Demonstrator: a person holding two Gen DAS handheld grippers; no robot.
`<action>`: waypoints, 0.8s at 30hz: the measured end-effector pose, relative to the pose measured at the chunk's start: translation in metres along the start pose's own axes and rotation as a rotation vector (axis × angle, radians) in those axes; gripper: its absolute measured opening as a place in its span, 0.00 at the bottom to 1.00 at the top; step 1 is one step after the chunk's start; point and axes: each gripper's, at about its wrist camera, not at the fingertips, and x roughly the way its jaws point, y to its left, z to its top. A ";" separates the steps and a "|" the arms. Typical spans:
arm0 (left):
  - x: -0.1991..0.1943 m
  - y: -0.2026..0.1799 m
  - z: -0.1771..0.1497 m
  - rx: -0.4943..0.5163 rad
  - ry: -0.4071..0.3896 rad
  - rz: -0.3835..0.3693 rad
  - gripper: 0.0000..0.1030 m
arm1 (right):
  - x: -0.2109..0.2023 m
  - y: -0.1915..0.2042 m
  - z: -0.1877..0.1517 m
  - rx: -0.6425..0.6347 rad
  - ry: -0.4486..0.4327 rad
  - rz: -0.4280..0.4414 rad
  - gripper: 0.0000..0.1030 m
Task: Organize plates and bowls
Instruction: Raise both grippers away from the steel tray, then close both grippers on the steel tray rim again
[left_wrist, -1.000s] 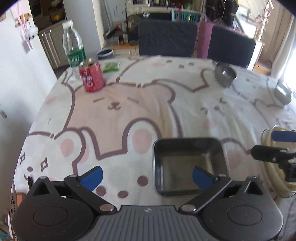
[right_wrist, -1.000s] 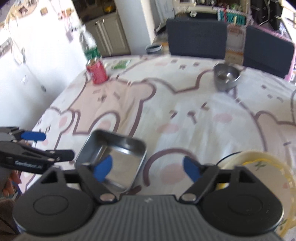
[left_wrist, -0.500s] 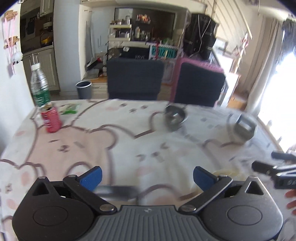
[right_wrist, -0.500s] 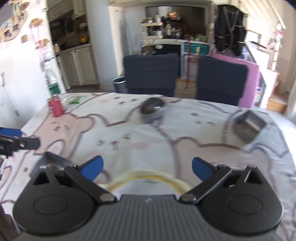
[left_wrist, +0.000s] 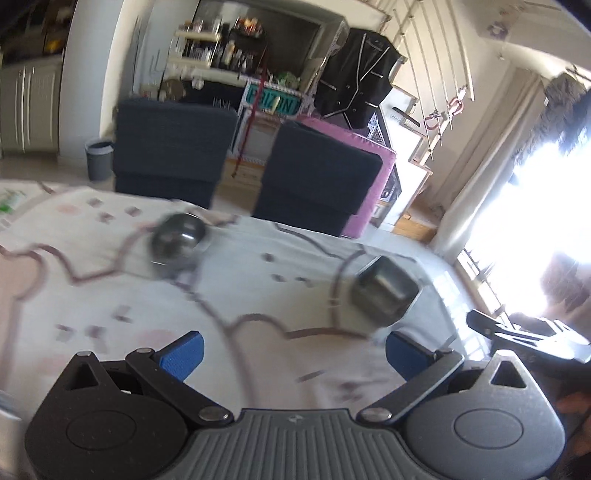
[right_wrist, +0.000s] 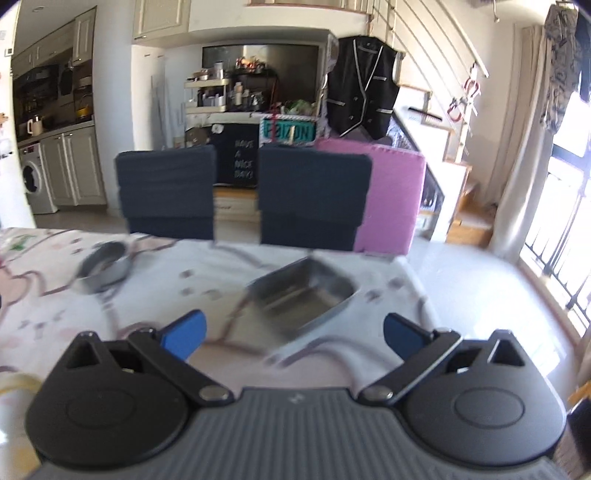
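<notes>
The left gripper (left_wrist: 293, 350) hangs above the tablecloth (left_wrist: 258, 295) with its jaws spread wide and nothing between them. The right gripper (right_wrist: 291, 334) is likewise spread and holds nothing. Just beyond the right gripper lies a square steel tray (right_wrist: 303, 295), slightly right of centre. A round steel bowl (right_wrist: 103, 271) sits farther left, well apart from it. 2 dark chairs (right_wrist: 166, 192) stand at the far edge.

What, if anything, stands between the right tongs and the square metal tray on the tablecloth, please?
Nothing visible does. The right tongs are open, and only bare tablecloth lies before the square metal tray. The round metal bowl sits well off to the left.
</notes>
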 end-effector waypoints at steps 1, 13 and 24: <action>0.014 -0.010 0.002 -0.012 0.005 -0.010 1.00 | 0.010 -0.012 0.005 -0.016 -0.010 -0.013 1.00; 0.173 -0.052 0.026 -0.202 0.138 -0.061 0.94 | 0.163 -0.066 0.067 -0.197 0.094 -0.024 0.93; 0.249 -0.060 0.020 -0.348 0.273 -0.089 0.79 | 0.251 -0.037 0.058 -0.322 0.308 0.097 0.56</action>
